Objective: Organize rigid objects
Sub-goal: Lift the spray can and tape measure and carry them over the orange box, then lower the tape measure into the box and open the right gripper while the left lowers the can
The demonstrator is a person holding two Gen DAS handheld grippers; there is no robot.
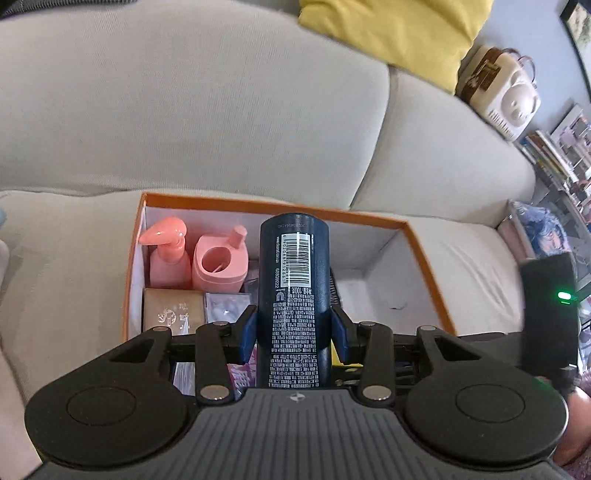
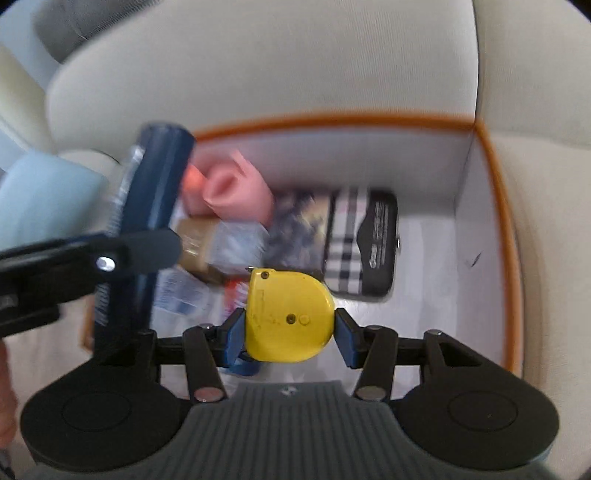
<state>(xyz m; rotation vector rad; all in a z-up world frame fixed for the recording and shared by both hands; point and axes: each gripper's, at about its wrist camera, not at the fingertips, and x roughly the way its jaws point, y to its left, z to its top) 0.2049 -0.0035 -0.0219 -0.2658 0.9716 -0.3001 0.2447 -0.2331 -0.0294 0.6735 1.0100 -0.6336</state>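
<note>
The left hand-held gripper (image 1: pixel 293 332) points steeply down over the orange-rimmed cardboard box with white inside walls (image 1: pixel 266 206), its blue pads clamped on a dark navy cylindrical can with a barcode label (image 1: pixel 293 280), held along the fingers with its flat end away from the camera. The right hand-held gripper (image 2: pixel 290 334) also tilts sharply down over the box's right half, its jaws clamped on a yellow plastic D-shaped tape measure (image 2: pixel 288 317); a blue loop hangs below it.

The box sits on the seat of a pale beige fabric sofa (image 1: pixel 221 110). Against the box's far-left corner stand a pink pump bottle (image 1: pixel 168 258) and, just right of it, a pink square holder with an open round hole (image 1: pixel 221 264). Nearer than those lie a tan packet (image 1: pixel 173 308) and clear wrapped packets. Toward the box's middle lies a black case with a checked fabric side (image 2: pixel 364 243); the right part of the floor is bare white. Behind the box, a yellow cushion (image 1: pixel 399 29) rests on the sofa back.
</note>
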